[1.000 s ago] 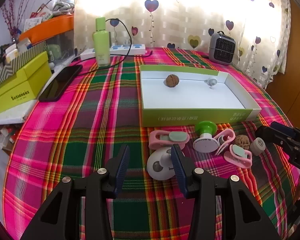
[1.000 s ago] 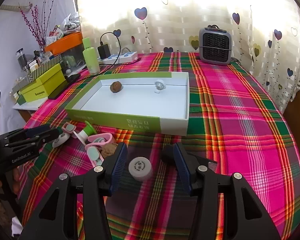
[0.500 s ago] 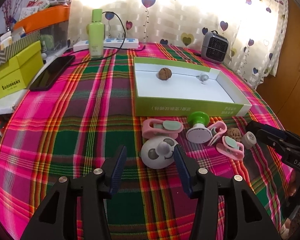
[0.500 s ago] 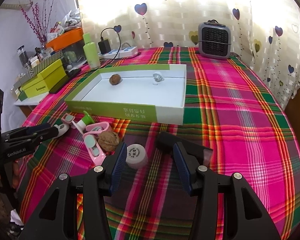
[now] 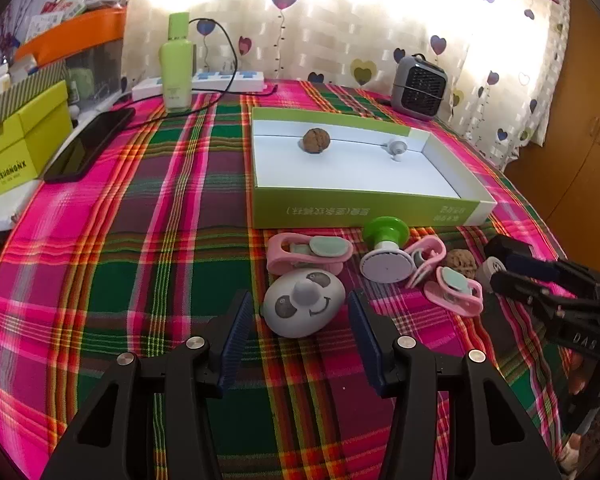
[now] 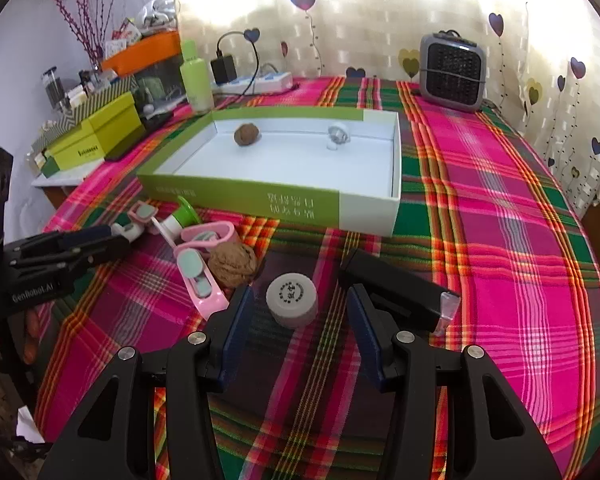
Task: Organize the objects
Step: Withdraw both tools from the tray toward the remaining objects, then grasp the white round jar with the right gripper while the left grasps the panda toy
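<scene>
My left gripper [image 5: 300,312] is open, its fingers on either side of a grey panda-face oval [image 5: 303,308] on the plaid cloth. My right gripper [image 6: 300,312] is open around a small white round jar [image 6: 292,294]. A green-sided white tray [image 5: 380,204] [image 6: 368,208] holds a walnut [image 5: 316,141] [image 6: 247,134] and a small white knob [image 5: 396,148] [image 6: 337,135]. In front of the tray lie pink clips [image 5: 308,254] [image 6: 198,272], a green-handled white disc [image 5: 386,258] and a second walnut [image 5: 461,263] [image 6: 233,263].
A black flat box [image 6: 396,290] lies just right of the right gripper. A grey heater [image 6: 452,66], a green bottle [image 5: 175,68], a power strip [image 5: 220,80], a black phone [image 5: 88,144] and yellow-green boxes [image 5: 16,148] stand at the back and left.
Both grippers have moved forward. The panda oval now sits between the left fingers, and the white jar sits deeper between the right fingers. Both stay open.
</scene>
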